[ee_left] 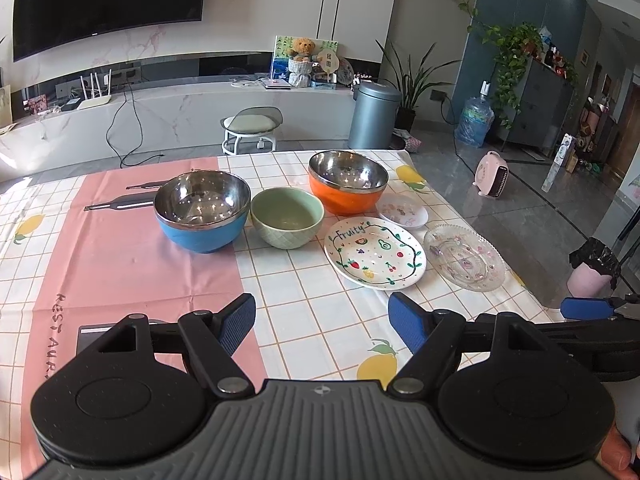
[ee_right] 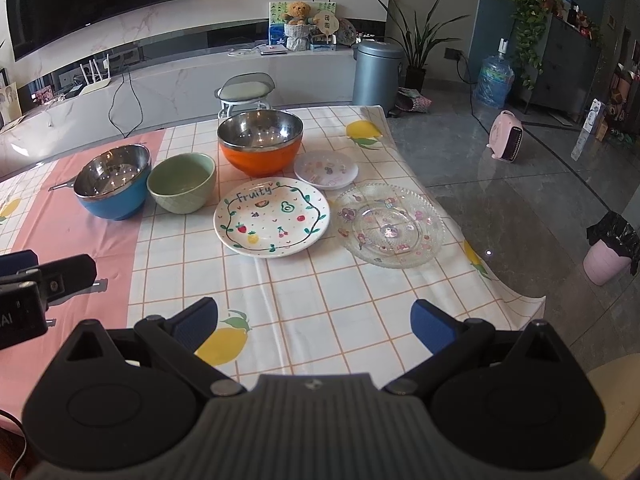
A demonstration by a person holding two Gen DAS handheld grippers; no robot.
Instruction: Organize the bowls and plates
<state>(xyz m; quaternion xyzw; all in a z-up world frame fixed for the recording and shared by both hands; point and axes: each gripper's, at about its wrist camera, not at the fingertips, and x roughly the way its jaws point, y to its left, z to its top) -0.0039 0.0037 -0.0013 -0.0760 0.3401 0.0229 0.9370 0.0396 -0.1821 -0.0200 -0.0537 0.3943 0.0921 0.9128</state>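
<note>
On the table stand a blue steel-lined bowl (ee_left: 202, 210) (ee_right: 114, 184), a green ceramic bowl (ee_left: 287, 217) (ee_right: 182, 182) and an orange steel-lined bowl (ee_left: 347, 182) (ee_right: 260, 142), each apart from the others. Right of them lie a white "Fruity" plate (ee_left: 375, 253) (ee_right: 272, 222), a small white plate (ee_left: 403, 211) (ee_right: 326, 169) and a clear glass plate (ee_left: 464, 258) (ee_right: 390, 226). My left gripper (ee_left: 322, 322) is open near the front edge, empty. My right gripper (ee_right: 314, 326) is open too, empty, in front of the plates.
The tablecloth (ee_left: 304, 312) (ee_right: 320, 296) is checked with a pink strip on the left; its right edge drops to a tiled floor. Beyond the table are a stool (ee_left: 250, 128), a grey bin (ee_left: 374, 114) and a pink heater (ee_right: 505, 141).
</note>
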